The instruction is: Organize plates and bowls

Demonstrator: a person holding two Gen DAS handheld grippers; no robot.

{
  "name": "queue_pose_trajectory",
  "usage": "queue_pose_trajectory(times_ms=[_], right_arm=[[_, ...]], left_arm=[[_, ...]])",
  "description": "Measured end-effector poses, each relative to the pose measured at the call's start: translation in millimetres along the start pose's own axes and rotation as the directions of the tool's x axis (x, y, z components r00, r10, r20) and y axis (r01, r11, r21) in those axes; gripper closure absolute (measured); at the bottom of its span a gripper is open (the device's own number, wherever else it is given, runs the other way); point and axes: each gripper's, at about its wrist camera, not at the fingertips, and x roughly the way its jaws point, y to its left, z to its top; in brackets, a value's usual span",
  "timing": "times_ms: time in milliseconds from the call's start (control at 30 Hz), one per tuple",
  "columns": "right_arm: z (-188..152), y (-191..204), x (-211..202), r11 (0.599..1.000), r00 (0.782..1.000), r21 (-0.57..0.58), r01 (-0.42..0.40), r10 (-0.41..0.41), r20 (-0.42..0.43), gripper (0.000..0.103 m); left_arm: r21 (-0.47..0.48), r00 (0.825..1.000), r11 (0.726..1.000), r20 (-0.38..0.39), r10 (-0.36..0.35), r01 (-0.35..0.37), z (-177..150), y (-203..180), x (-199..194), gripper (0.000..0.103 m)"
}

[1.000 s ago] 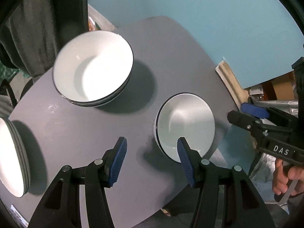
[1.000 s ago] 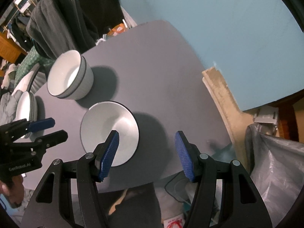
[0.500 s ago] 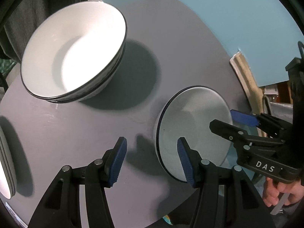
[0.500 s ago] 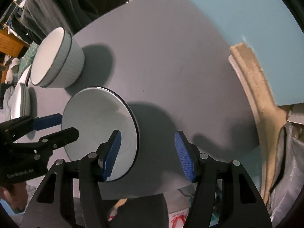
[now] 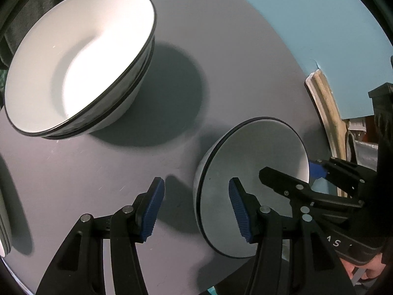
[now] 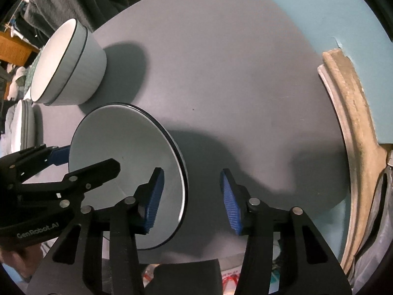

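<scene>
A single white bowl with a black rim (image 5: 255, 162) (image 6: 122, 147) sits near the front edge of the grey round table (image 5: 233, 61). My left gripper (image 5: 196, 209) is open and straddles its left rim, one finger inside, one outside. My right gripper (image 6: 190, 199) is open and straddles its right rim in the same way. Each gripper shows in the other's view, the right one (image 5: 307, 172) and the left one (image 6: 73, 162). A stack of white bowls (image 5: 73, 59) (image 6: 66, 64) stands further back on the left.
A stack of white plates (image 6: 23, 125) (image 5: 3, 223) sits at the table's far left edge. A blue wall (image 5: 270, 5) lies behind the table. A beige trim strip (image 6: 353, 132) and a grey bag are at the right, dark clothing at the back left.
Both grippers have moved down and forward to the single bowl. Each now has one finger inside its rim and one outside. The bowl has not moved.
</scene>
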Motion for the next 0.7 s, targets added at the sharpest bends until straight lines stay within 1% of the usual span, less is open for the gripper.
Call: queue_pose_trajectory(times_ms=[67,133,167,233,300,333,367,400,467,533,567,633,700], right_arm=[[1,1,1,1.000,1.000,-0.004,-0.002,0.002,-0.006,0.066],[-1,-1,3,1.000,1.000,-0.006,-0.001,0.001,-0.008,0.070],[-1,-1,4,1.000,1.000,-0.008,0.000,0.000,-0.010,0.073],[0,-1,4,1.000,1.000,-0.002,0.003,-0.003,-0.015,0.073],[0,-3,5,1.000,1.000,0.004,0.004,-0.004,-0.019,0.077],[0,-4,5,1.000,1.000,0.009,0.003,-0.003,-0.023,0.081],[2,-2,7,1.000,1.000,0.012,0.004,-0.004,-0.025,0.085],[3,2,10,1.000,1.000,0.016,-0.002,0.002,-0.025,0.086],[3,5,11,1.000,1.000,0.025,-0.015,0.015,-0.025,0.092],[2,7,11,1.000,1.000,0.026,-0.017,0.018,-0.024,0.092],[2,8,11,1.000,0.999,0.024,-0.021,0.022,-0.026,0.096],[2,14,13,1.000,0.999,0.026,-0.012,0.013,-0.030,0.096],[2,15,14,0.999,0.999,0.031,-0.011,0.012,-0.035,0.096]], left_arm=[[0.003,1.000,1.000,-0.007,0.004,-0.004,1,-1,2,0.057],[0.005,1.000,1.000,-0.018,0.005,-0.005,1,0,5,0.065],[0.006,1.000,1.000,-0.026,0.008,-0.008,1,0,6,0.067],[0.008,0.999,1.000,-0.048,0.006,-0.006,0,-1,10,0.079],[0.005,0.998,1.000,-0.061,0.008,-0.008,-1,-1,13,0.082],[0.003,0.998,1.000,-0.058,0.001,0.000,-2,-1,13,0.085],[0.000,0.998,1.000,-0.055,-0.006,0.006,-3,-1,13,0.086],[-0.005,0.998,1.000,-0.054,-0.009,0.009,-3,0,13,0.087],[-0.014,0.998,1.000,-0.054,-0.012,0.012,-4,1,15,0.087],[-0.021,0.998,1.000,-0.056,-0.019,0.018,-4,3,14,0.088],[-0.022,0.998,1.000,-0.056,-0.023,0.021,-4,5,14,0.088],[-0.021,0.998,0.999,-0.054,-0.028,0.027,-5,13,9,0.088],[-0.016,0.998,1.000,-0.051,-0.027,0.026,-6,14,7,0.088]])
